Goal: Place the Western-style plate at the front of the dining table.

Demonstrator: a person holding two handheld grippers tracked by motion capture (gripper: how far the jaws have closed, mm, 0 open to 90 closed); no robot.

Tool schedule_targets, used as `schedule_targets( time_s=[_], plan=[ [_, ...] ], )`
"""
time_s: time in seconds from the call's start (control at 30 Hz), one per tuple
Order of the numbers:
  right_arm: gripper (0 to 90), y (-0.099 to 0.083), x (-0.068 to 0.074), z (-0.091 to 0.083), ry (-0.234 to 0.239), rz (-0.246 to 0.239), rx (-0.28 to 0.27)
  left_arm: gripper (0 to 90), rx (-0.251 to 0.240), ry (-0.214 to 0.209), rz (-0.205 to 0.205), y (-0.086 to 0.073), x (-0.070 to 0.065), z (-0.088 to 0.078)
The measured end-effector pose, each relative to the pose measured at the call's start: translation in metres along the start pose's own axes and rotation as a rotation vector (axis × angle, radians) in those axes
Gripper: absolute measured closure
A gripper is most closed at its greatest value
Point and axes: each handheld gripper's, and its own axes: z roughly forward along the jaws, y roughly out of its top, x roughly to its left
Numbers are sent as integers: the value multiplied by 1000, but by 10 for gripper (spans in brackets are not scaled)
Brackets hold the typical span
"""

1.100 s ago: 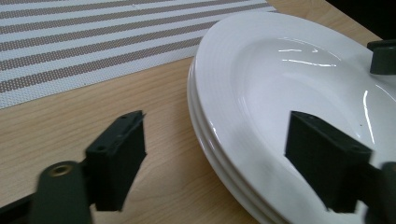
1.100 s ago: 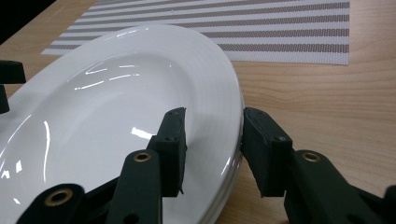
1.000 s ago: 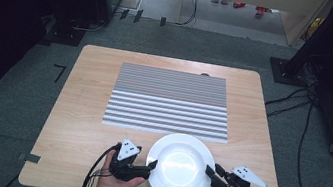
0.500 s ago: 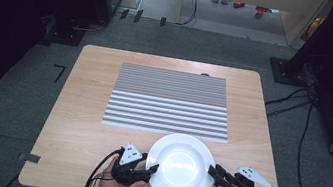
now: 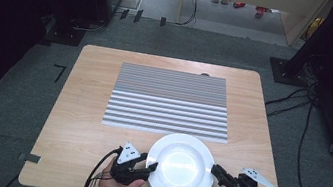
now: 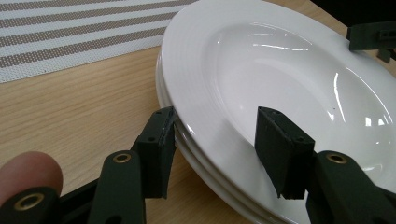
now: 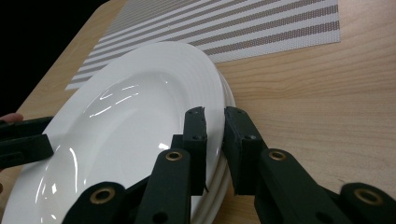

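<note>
Both grippers have slid in toward the near table edge since a second ago. Left gripper [image 6: 212,144] is spread, jaws straddling the top plate's [image 6: 280,79] rim, one outside, one over the well. Right gripper [image 7: 215,144] has its jaws pinching the opposite rim. Plates sit stacked on the wooden table [image 5: 78,125], just in front of the striped mat [image 5: 169,101].

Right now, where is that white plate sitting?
In the high view the white plate sits at the table's near edge, just below the striped mat, between the two tools.
</note>
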Motion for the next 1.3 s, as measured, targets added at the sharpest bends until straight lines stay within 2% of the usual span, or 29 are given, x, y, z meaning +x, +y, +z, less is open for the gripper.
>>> schedule_targets(
  time_s=[0.17, 0.37, 0.67, 0.9, 1.03, 1.3],
  plan=[
    [829, -1, -1, 0, 6, 5, -19, 503, -2, 1, -10, 0, 1, 0],
    [860, 0, 1, -1, -15, -35, -48, 509, -3, -1, -17, 0, 1, 0],
    [850, 0, -4, 0, 26, 38, -60, 512, -6, 3, -20, 0, 1, 1],
    [799, -2, -9, 4, 105, 141, -49, 510, -4, 2, -26, 0, 2, 1],
    [794, -3, -10, 6, 138, 181, -56, 509, -2, 2, -27, 0, 2, 1],
    [797, -2, -7, 4, 159, 159, -88, 508, -5, -6, -37, 0, 4, 2]
  ],
)
